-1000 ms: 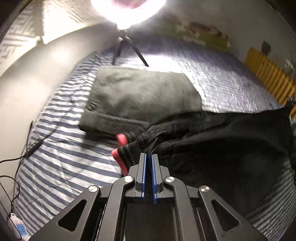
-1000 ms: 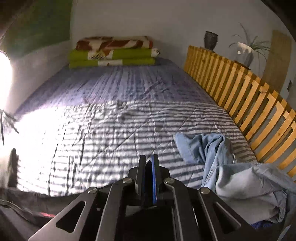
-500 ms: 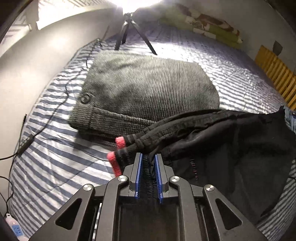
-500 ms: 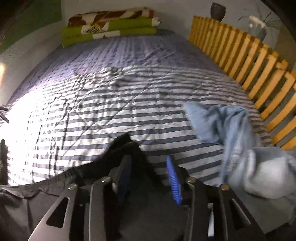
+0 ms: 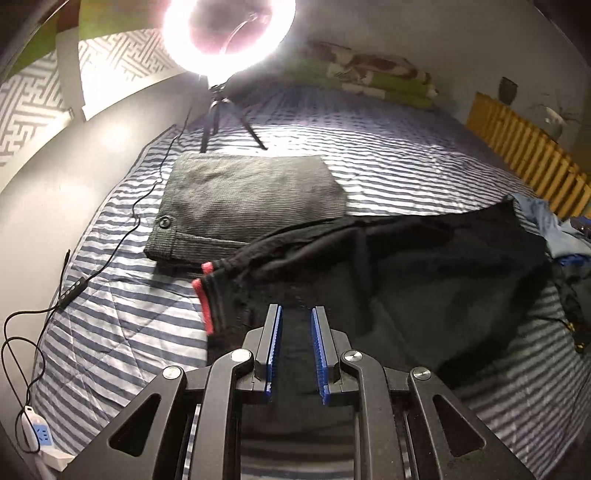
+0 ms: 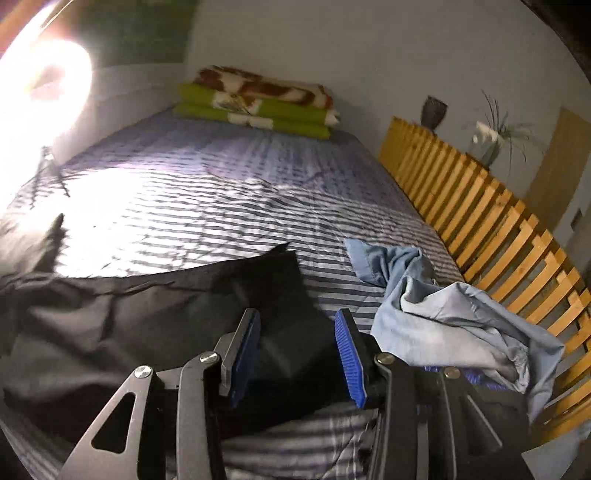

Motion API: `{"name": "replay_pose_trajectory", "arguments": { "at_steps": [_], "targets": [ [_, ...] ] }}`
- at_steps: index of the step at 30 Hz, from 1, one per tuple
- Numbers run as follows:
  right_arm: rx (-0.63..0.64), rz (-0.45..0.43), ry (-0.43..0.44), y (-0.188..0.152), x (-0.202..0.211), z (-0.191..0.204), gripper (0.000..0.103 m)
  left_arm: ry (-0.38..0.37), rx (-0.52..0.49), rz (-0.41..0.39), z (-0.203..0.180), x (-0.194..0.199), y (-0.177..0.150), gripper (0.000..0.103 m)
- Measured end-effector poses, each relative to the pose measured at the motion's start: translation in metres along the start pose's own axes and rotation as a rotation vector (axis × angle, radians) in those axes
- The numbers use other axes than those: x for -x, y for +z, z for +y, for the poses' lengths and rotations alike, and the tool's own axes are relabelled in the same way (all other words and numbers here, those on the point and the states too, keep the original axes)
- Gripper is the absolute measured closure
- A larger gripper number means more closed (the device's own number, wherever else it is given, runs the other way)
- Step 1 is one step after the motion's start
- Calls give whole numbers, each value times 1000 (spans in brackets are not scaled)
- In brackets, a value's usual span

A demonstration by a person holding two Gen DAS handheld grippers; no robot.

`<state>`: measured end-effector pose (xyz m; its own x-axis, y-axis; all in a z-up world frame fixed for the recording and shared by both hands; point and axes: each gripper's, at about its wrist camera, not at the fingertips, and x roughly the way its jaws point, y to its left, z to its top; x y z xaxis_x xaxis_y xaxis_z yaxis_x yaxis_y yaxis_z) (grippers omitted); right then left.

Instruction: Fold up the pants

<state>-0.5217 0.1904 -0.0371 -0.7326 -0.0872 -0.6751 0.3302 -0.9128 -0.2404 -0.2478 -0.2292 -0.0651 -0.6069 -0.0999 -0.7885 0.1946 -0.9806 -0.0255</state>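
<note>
Black pants (image 5: 406, 280) lie spread across the striped bed, their red-edged cuffs (image 5: 207, 295) at the left end. My left gripper (image 5: 296, 314) stands open just above the cloth near those cuffs, nothing between its blue pads. In the right wrist view the other end of the black pants (image 6: 155, 306) lies flat. My right gripper (image 6: 297, 325) is open over that end, its jaws wide apart and holding nothing.
Folded grey pants (image 5: 247, 199) lie beyond the cuffs. A ring light (image 5: 229, 33) on a tripod stands behind them, its cable (image 5: 55, 295) trailing along the left edge. Crumpled light-blue clothes (image 6: 450, 317) sit at the right by a wooden slat rail (image 6: 498, 221). Folded blankets (image 6: 258, 103) lie at the bed's far end.
Both grippers were shut on the black pants a second ago. They have since opened and let the cloth drop flat on the bed, then drawn back and up a little.
</note>
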Motion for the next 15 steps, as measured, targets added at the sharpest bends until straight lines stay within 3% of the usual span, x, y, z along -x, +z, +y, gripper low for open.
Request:
{"name": "replay_pose_trajectory", "arguments": {
  "at_steps": [11, 15],
  "targets": [
    [54, -49, 74, -18, 47, 23, 64, -49, -45, 6, -36, 8, -9, 86],
    [-39, 2, 151, -25, 36, 0, 64, -69, -86, 34, -53, -4, -19, 86]
  ]
}}
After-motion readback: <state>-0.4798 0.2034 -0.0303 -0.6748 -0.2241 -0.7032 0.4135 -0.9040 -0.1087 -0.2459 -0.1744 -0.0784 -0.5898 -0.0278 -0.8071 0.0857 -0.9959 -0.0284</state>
